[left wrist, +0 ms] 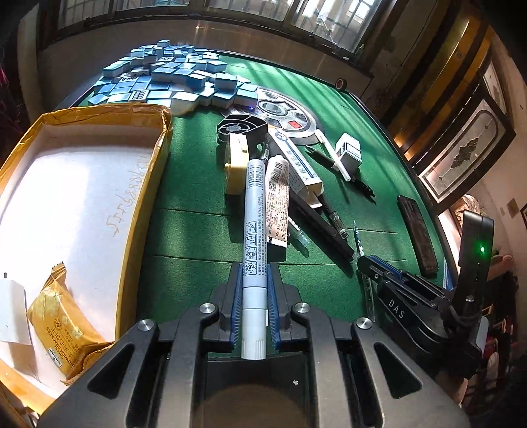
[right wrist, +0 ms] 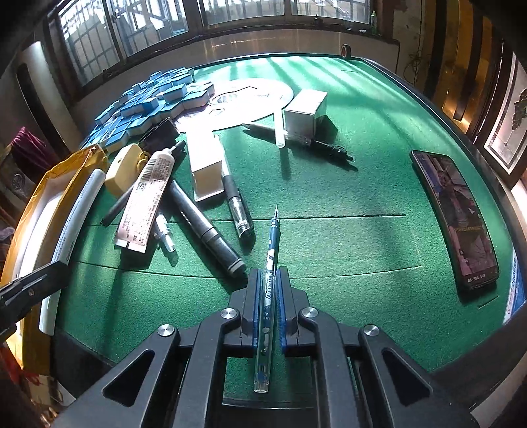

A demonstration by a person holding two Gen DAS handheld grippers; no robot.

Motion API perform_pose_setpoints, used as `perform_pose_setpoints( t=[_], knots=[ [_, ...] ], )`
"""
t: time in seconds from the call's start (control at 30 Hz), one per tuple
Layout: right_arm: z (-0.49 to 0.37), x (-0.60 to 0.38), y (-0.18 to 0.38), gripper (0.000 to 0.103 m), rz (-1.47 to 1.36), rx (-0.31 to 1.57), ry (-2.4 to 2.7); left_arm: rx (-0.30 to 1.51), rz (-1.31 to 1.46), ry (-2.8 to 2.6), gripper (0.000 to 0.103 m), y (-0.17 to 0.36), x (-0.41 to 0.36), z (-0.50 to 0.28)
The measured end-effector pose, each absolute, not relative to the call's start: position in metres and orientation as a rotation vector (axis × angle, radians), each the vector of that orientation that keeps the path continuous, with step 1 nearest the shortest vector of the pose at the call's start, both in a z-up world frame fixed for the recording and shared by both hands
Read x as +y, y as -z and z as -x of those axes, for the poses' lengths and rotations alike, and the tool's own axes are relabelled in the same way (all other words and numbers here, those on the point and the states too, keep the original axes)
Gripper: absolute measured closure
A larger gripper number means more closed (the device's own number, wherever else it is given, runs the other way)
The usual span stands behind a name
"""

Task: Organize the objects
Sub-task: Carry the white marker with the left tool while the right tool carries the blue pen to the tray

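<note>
- Lengthwise in the left gripper, jaws clamped on it, a grey-white marker with printed barrel juts over the green surface.
- Right gripper jaws pinch a slim blue-and-clear pen, tip forward.

A green felt bench with a dark raised rim fills the room's middle. Beyond its far edge runs a row of dark-framed windows with grilles, sunlight striping the felt. Off the right edge stand dark wooden panels with patterned glass, and a pale wall.
</note>
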State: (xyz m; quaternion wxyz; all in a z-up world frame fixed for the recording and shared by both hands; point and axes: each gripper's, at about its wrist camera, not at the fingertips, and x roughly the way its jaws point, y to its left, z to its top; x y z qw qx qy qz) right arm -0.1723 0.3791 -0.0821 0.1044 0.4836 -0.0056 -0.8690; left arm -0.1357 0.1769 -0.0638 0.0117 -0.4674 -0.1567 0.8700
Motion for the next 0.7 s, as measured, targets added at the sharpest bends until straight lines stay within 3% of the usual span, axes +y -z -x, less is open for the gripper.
perform_pose_setpoints(
  t=[0.3, 0.43, 0.53, 0.6, 0.63, 0.7],
  knots=[
    [0.168, 0.394, 0.086, 0.092, -1.412, -0.123, 2.428, -0.485, 1.527, -2.688, 0.091, 0.074, 0.188, 0.124],
    [0.159, 0.398, 0.083, 0.071, -1.411, -0.166, 2.414, -0.445, 1.550, -2.680, 0.091, 0.078, 0.197, 0.122],
    [0.152, 0.384, 0.085, 0.070, -1.393, -0.058, 2.429, -0.435, 1.561, -2.674, 0.091, 0.080, 0.200, 0.123],
    [0.146, 0.368, 0.087, 0.075, -1.362, 0.122, 2.492, -0.437, 1.575, -2.665, 0.091, 0.083, 0.202, 0.125],
    [0.143, 0.361, 0.088, 0.090, -1.346, 0.210, 2.519, -0.437, 1.586, -2.663, 0.091, 0.085, 0.202, 0.125],
    [0.140, 0.356, 0.088, 0.095, -1.338, 0.261, 2.531, -0.438, 1.588, -2.666, 0.091, 0.086, 0.203, 0.124]
  ],
)
